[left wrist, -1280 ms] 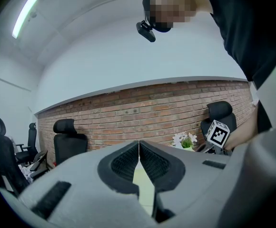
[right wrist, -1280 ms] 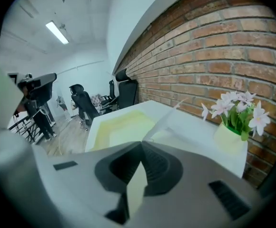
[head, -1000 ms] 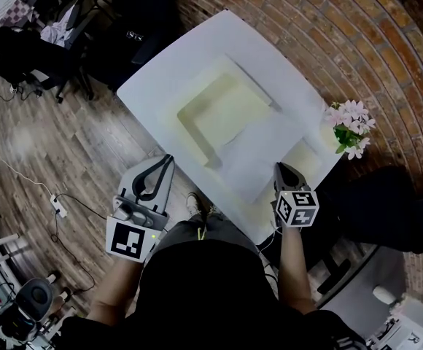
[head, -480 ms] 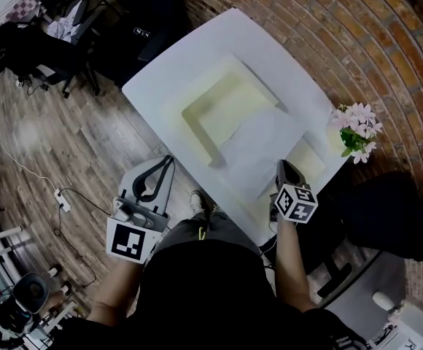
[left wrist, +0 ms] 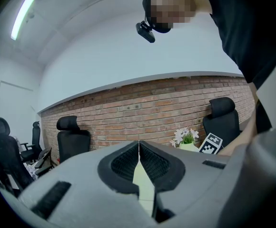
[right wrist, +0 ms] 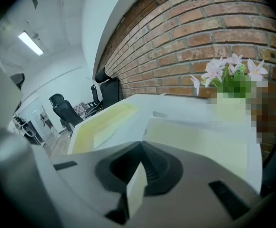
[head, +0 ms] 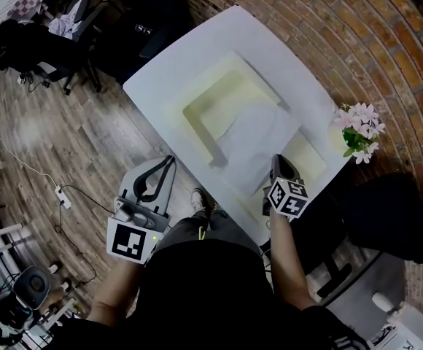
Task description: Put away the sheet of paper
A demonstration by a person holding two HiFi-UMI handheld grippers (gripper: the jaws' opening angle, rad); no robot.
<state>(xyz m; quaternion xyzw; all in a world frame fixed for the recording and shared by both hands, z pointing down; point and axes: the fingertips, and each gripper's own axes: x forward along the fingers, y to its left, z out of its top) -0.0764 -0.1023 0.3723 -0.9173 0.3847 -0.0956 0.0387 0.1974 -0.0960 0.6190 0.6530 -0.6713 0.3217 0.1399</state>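
Stretches both forearms forward from a dark top. Carries the left tongs (head: 169,159) about level, well off the near-left side of the tray (head: 197,111), past the edge of the counter (head: 175,64) and over the wood floor (head: 66,137). Shows their jaws closed tip to tip, gripping nothing. Angles the right tongs (head: 276,160) downward at the tray's near-right side, above the counter, forearm running straight back toward the body. Shows those jaws clamped on the near corner of the sheet (head: 257,138).

Bears a black-and-white square marker on the cube of each tongs.

Has the sheet spread white and faintly rumpled over the tray's near-right corner, its far edge resting on the tray and its near corner pinched at the right tongs. Reveals the tray itself as shallow, square and pale yellow, near the counter's middle. Sets a pale panel (head: 310,157) just right of the tray, and pink-and-white flowers (head: 359,130) farther right, beside the brick wall (head: 343,28).
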